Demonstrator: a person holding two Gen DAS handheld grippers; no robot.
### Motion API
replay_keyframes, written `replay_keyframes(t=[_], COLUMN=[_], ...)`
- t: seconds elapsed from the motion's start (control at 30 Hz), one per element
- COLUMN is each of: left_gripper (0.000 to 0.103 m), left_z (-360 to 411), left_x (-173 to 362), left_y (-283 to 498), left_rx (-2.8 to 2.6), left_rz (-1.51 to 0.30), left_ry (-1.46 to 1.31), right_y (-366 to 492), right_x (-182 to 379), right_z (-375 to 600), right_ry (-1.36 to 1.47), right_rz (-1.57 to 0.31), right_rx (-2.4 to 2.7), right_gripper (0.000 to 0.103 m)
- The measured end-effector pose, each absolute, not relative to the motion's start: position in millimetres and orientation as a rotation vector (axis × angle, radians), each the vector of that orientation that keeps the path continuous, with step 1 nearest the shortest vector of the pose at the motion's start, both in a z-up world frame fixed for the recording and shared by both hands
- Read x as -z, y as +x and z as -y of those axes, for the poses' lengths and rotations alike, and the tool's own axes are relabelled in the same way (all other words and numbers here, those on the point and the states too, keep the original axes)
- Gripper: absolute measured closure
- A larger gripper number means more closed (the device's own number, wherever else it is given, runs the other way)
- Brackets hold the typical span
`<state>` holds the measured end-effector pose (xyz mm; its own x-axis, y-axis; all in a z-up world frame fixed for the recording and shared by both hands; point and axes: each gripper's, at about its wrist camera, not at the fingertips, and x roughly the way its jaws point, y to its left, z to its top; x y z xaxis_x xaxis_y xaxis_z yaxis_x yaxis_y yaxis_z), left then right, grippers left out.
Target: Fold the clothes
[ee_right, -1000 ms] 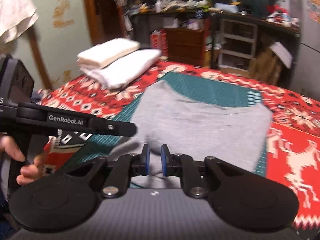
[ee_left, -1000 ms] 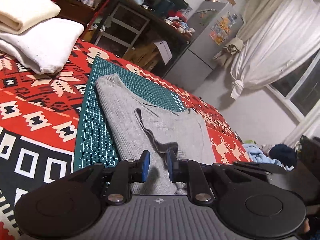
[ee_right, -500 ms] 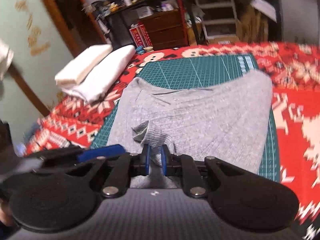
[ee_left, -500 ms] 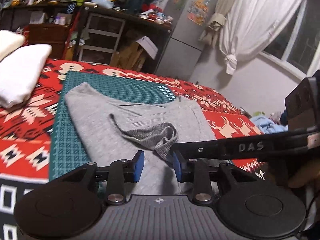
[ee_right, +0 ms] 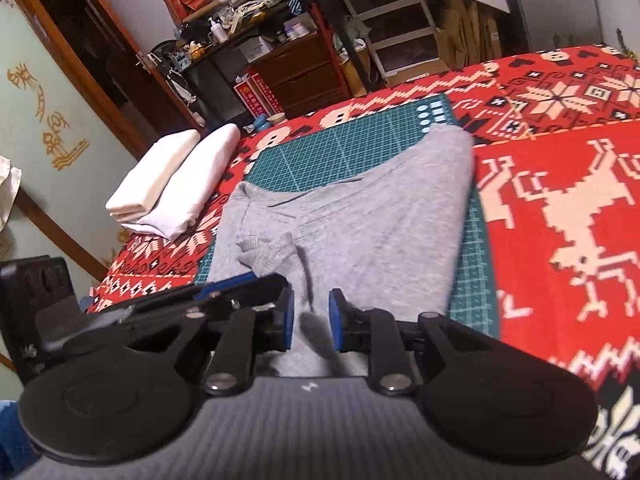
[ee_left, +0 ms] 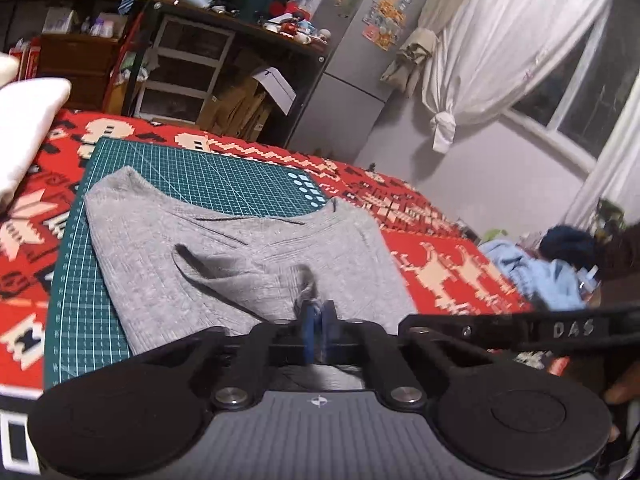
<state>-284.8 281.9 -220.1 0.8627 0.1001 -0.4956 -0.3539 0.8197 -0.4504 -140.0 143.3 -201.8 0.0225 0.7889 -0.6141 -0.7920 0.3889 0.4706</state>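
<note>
Far left of the left wrist view, a folded white cloth [ee_left: 28, 128] sits at the frame edge on the red patterned blanket [ee_left: 432, 256], and just right of it the green cutting mat [ee_left: 192, 176] runs up the middle-left. On that mat lies the grey garment [ee_left: 152, 264], spread flat across the centre, its far edge near the mat's printed dots, one loose fold of it pulled up toward the bottom centre. There the left gripper [ee_left: 316, 326] has its blue pads pressed together with a pinch of that grey fabric caught between them. Right of it, a black bar marked DAS crosses the lower right: that's the right gripper [ee_left: 520, 326] seen from the side. Further right, a heap of light blue clothes [ee_left: 532, 276] lies at the blanket's edge, white curtains [ee_left: 500, 48] above. Over to the right wrist view: stacked white cloths [ee_right: 176, 180] upper left, the mat [ee_right: 344, 152] centre, the garment [ee_right: 360, 224] across it, bunched into a ridge at left-centre where the left gripper's blue fingertips [ee_right: 228, 284] come in from the left edge. At bottom centre the right gripper [ee_right: 312, 326] has its jaws apart, grey fabric showing in the gap, nothing clamped. Red blanket [ee_right: 568, 208] fills the right.
</note>
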Motion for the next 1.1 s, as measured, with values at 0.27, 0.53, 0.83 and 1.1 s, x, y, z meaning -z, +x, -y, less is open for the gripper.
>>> replay_keyframes(t=[0.27,0.53,0.83,1.1], left_gripper=[0.1,0.1,0.096,0.09], left_z=[-278,-273,-265,-256], left_x=[221,232,221,205], left_y=[-311,-330,-343,-345], left_rx=[-0.294,-0.331,-0.36,-0.428], left_rz=[-0.507,-0.569,-0.556,-0.542], left_ry=[-0.776,-0.94,-0.892,-0.658], right_y=[-144,-157,-181,-213], right_x=[202,215,200,207], right_z=[-127,-134,-138,-175], right_ry=[-0.062,-0.13,-0.245,-0.327], right_rz=[-0.912,-0.901,-0.745,-0.686], right_rx=[-1.219,-1.23,-1.261,-1.326], right_gripper=[0.081,0.081,0.082,0.086])
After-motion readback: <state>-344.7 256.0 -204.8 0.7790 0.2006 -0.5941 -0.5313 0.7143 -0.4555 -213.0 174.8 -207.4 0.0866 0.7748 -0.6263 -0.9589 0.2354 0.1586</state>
